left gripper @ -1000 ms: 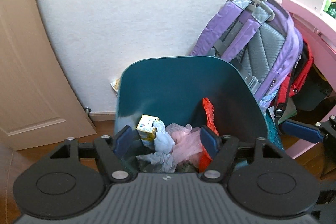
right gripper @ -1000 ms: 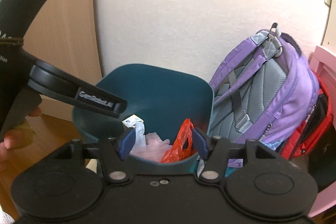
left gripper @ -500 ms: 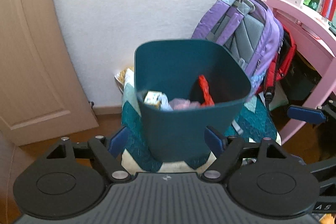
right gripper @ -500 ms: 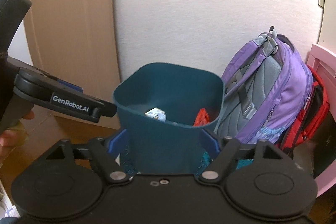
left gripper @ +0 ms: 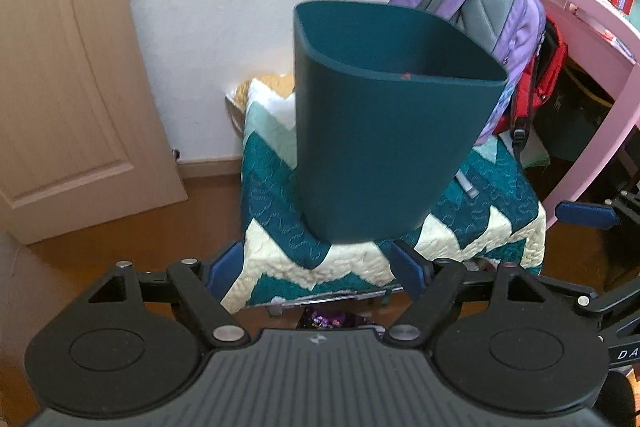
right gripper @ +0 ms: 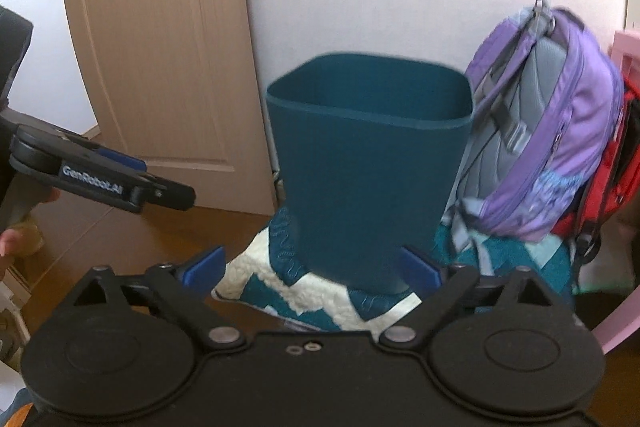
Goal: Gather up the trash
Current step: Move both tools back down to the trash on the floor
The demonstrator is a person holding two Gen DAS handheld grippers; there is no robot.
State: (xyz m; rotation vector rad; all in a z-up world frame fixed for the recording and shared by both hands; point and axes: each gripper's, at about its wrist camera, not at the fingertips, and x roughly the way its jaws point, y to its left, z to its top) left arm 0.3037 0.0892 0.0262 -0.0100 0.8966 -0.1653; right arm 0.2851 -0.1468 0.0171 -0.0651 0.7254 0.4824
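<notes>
The teal waste bin (left gripper: 380, 131) stood on a quilted stool (left gripper: 400, 259), twelve o'clock of both empty grippers, left (left gripper: 316, 267) and right (right gripper: 310, 263), their fingers just spreading wider; emptying seemingly remained.

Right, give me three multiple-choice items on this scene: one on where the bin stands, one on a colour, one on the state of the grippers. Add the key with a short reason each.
1. Where does the teal bin stand?
A. on the bare wooden floor
B. on the folded quilt
C. on the pink desk

2. What colour is the backpack that stands right beside the bin?
A. purple with grey padding
B. yellow
C. plain black

3. How do the left gripper and right gripper stand?
A. both shut on the bin
B. one shut on a wrapper
C. both open, holding nothing

Key: 1 B, the bin's base sits on the teal and cream zigzag quilt; 2 A, its shell is purple and its back panel grey; 3 C, the blue pads of each stand wide apart with nothing pressed between them, the jaws having just been opening.
</notes>
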